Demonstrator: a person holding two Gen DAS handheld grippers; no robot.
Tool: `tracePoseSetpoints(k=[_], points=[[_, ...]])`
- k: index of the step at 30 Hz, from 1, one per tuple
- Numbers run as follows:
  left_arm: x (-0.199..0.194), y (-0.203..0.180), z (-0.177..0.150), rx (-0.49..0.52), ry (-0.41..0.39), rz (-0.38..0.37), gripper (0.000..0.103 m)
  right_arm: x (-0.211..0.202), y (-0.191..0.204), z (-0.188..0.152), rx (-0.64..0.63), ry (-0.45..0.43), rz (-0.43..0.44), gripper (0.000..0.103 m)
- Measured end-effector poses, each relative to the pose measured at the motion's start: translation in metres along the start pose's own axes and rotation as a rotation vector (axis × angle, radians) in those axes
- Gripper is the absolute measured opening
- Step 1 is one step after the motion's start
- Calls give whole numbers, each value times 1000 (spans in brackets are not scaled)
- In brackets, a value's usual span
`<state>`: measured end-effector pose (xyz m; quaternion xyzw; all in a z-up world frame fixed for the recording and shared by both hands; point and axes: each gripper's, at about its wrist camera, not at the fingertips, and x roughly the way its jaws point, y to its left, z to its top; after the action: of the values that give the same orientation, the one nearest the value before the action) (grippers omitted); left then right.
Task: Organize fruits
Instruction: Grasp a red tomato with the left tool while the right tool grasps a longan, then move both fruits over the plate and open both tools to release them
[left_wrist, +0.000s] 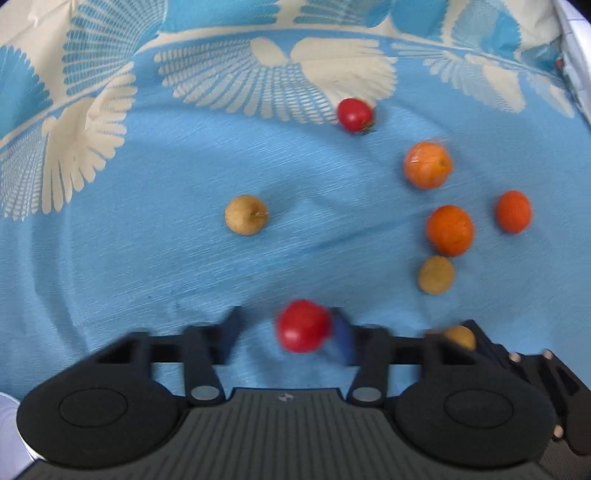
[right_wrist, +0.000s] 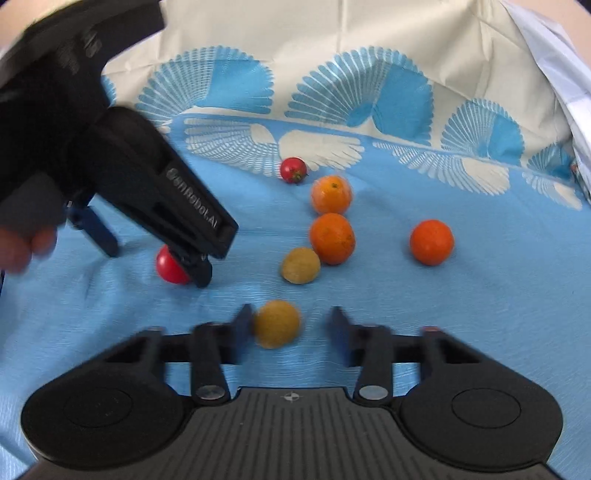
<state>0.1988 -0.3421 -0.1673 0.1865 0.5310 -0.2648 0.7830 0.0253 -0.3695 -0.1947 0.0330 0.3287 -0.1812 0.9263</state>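
From the left wrist view, the left gripper (left_wrist: 290, 325) hangs over a blue cloth (left_wrist: 147, 258) with cream fans. Its fingers (left_wrist: 234, 326) stand released. A red tomato (left_wrist: 303, 325) lies between them, touching the right finger with a gap on the left. Only this view shows a tan pear (left_wrist: 246, 219) lying alone to the left. Far off lies a small red fruit (left_wrist: 354, 114), and to the right three oranges (left_wrist: 450, 230) and a tan fruit (left_wrist: 436, 275). Part of the right gripper (left_wrist: 517, 369) shows at the near right edge.

From the right wrist view, the right gripper (right_wrist: 291, 325) is also released. A yellow fruit (right_wrist: 277, 324) sits between its fingers (right_wrist: 243, 326), against the left one and clear of the right. Here the whole left gripper (right_wrist: 157, 264) shows from outside, straddling the tomato, held by a hand (right_wrist: 26, 247). Blurred lettering on its side reads roughly "SenRobot.AI". The pear is hidden in this view.
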Motion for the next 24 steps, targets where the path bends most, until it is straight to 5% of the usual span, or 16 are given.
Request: tracePoseSetpoints(k=[7, 14, 24], points=[[-61, 3, -22, -9, -83, 36, 32, -13, -20, 5, 99, -70, -73, 28], [-166, 41, -86, -116, -143, 54, 32, -54, -37, 6, 181, -35, -125, 28], [-284, 96, -210, -264, -190, 122, 32, -260, 12, 19, 198, -191, 175, 28]])
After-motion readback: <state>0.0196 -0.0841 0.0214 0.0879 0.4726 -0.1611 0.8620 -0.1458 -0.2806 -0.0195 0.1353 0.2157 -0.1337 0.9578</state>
